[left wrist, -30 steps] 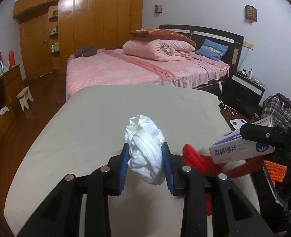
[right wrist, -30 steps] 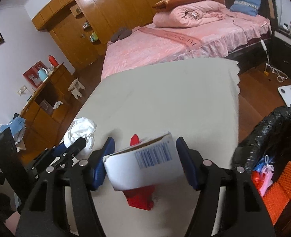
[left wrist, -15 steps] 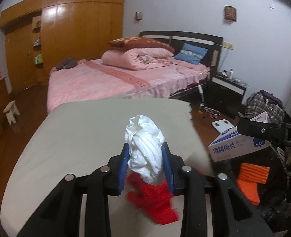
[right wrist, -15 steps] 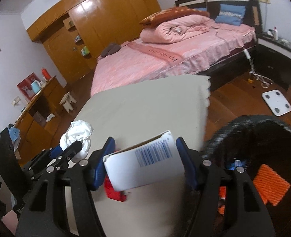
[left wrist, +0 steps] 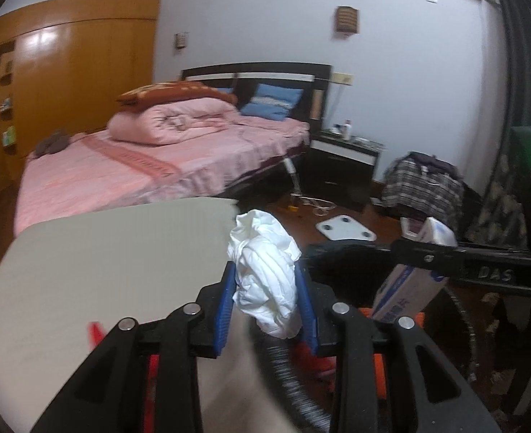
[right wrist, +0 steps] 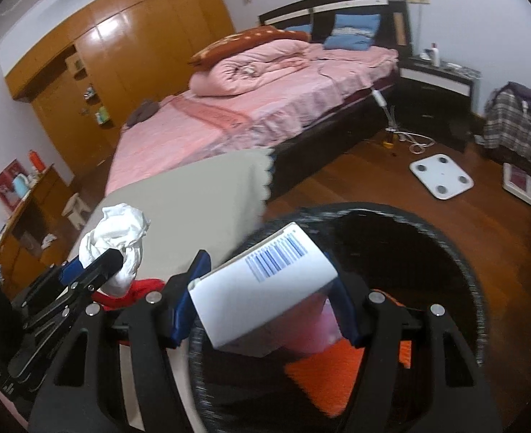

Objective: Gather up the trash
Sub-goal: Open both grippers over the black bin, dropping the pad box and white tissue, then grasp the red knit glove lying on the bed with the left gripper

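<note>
My left gripper [left wrist: 265,299] is shut on a crumpled white tissue wad [left wrist: 265,270], held at the right edge of the grey table [left wrist: 103,252], next to the black-lined trash bin [left wrist: 344,270]. My right gripper [right wrist: 265,299] is shut on a white cardboard box with a blue barcode [right wrist: 265,288] and holds it over the open bin [right wrist: 445,252]. The box also shows in the left wrist view [left wrist: 406,288]. The tissue wad and left gripper also show in the right wrist view [right wrist: 117,241]. A red item [right wrist: 135,288] lies on the table by the bin.
Orange trash [right wrist: 323,371] lies inside the bin. A pink bed [right wrist: 247,108] stands behind the table. A white scale [right wrist: 442,176] lies on the wooden floor, with a black nightstand [right wrist: 435,86] and a plaid bag [right wrist: 518,126] beyond.
Both grippers have swung right, away from the table middle. The box is now over the bin mouth, and the tissue wad has reached the table's right edge by the bin.
</note>
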{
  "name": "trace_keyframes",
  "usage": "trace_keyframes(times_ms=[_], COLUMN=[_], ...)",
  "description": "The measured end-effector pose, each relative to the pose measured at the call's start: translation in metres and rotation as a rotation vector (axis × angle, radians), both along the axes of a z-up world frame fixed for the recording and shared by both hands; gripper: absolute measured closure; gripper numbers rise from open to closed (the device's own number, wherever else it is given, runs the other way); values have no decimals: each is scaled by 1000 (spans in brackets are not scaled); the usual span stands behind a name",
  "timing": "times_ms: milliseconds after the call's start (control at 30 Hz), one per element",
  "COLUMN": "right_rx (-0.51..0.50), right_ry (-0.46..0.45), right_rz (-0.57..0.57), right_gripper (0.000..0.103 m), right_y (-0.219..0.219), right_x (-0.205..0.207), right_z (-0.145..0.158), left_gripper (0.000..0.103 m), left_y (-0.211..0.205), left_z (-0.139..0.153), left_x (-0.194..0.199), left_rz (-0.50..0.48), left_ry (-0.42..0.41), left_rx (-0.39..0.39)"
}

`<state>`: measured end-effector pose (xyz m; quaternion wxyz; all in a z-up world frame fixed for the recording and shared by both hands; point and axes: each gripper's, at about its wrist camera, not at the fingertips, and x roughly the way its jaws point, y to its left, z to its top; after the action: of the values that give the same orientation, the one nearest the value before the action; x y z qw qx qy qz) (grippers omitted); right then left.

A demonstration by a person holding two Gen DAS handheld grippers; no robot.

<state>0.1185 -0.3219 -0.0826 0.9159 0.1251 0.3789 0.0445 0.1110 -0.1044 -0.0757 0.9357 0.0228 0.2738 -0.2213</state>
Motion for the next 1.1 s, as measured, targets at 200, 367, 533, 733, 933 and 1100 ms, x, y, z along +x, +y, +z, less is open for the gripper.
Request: trace_keyframes(times_ms=[200,367,533,733,933,1100], right_rx=[-51,-87,-88,-92,-68,-46], right_ry=[15,4,-19,-38,-45,-50], right_rz=[-72,-151,-175,-101,17,93], right_gripper=[40,23,10,7,7,7], right_y=[-31,-53,-53,-16,44,89], right_x=[-6,-10,-11,-7,-1,2], right_z=[-8,-8,-6,-6,-14,-20], left_gripper=[63,50,39,32,32,37], left_y=[-44,-57,-41,7,73,117], left_z=[-10,-18,-19,-17,-22,-36], left_x=[5,10,5,1,-5,-14], left_rz=[-107,-150,-114,9,172,260], left_ry=[34,50,35,10,6,35], left_rx=[-29,-27,-18,11,59,98])
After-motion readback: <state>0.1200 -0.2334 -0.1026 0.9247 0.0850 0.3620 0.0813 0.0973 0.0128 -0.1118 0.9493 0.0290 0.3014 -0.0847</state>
